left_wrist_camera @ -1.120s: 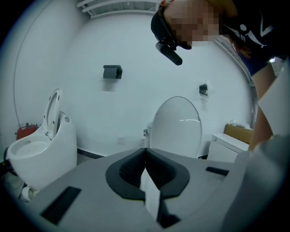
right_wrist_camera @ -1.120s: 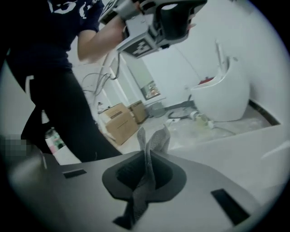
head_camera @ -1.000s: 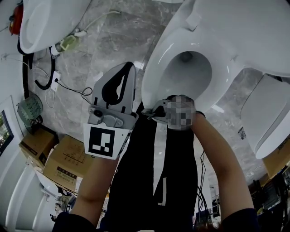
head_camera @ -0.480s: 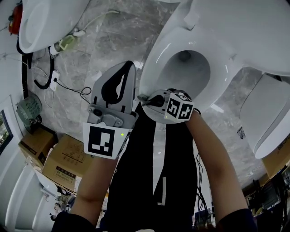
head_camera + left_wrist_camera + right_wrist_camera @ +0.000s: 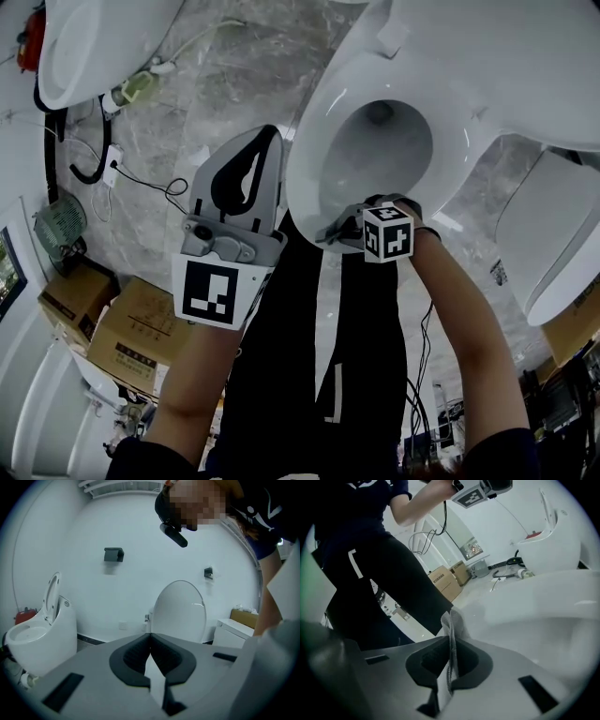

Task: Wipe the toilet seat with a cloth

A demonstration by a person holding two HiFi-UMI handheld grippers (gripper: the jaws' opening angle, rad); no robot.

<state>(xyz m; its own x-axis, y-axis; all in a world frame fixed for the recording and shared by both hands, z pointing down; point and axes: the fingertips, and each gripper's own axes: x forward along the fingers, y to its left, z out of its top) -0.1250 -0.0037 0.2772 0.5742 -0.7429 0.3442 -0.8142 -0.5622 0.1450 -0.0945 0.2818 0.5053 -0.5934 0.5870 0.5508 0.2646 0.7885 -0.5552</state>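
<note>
We held the cloth [image 5: 451, 623] pinched between the closed jaws of the right hand-held gripper [image 5: 330, 232], at the near rim of the toilet seat [image 5: 309, 173] in the middle of the head view. The left hand-held gripper [image 5: 266, 141] hung shut and empty just left of the bowl. Only a thin fold of cloth stood out past the jaws, so we judged that the hard jaw tips could scrape the seat, or that the cloth could drag out of the grip if it caught on the rim.
</note>
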